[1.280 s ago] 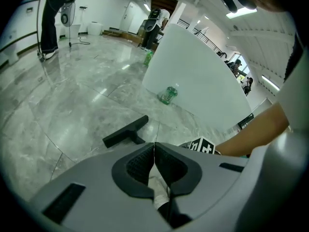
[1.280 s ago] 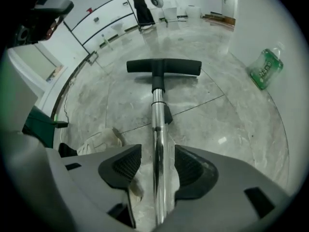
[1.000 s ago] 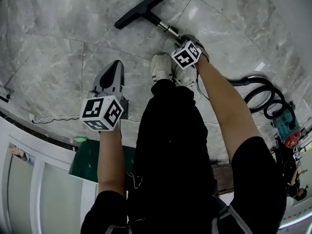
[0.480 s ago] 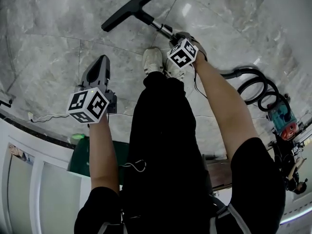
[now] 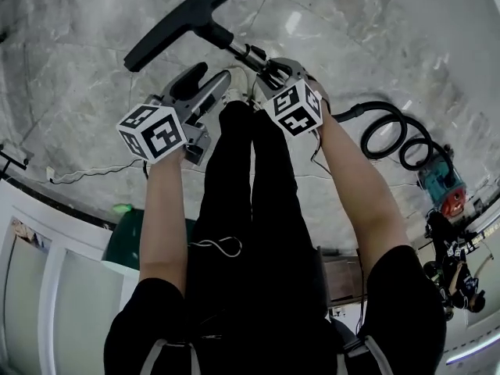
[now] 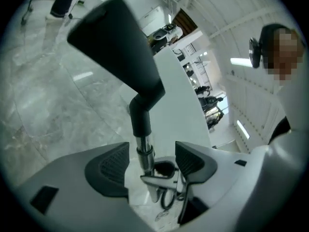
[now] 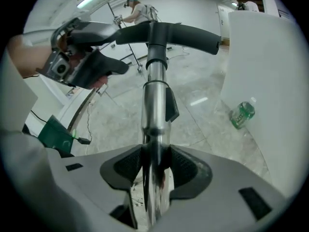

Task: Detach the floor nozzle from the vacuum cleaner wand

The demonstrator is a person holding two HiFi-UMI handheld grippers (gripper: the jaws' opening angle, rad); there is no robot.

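Floor nozzle (image 5: pixel 183 20): fitted on the far end of the wand (image 5: pixel 248 53).
Hose (image 5: pixel 394 135): coiled on the floor (image 5: pixel 70 76), right of the wand.
Vacuum canister (image 5: pixel 441 190): set just beyond the hose coil, farther right.
Cable (image 5: pixel 86 174): laid on the floor at the left.
Bottle (image 7: pixel 241 114): seen on the floor right of the wand, beside a panel (image 7: pixel 270 66).

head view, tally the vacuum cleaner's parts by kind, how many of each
floor nozzle: 1
wand: 1
hose: 1
teal vacuum body: 1
total: 4
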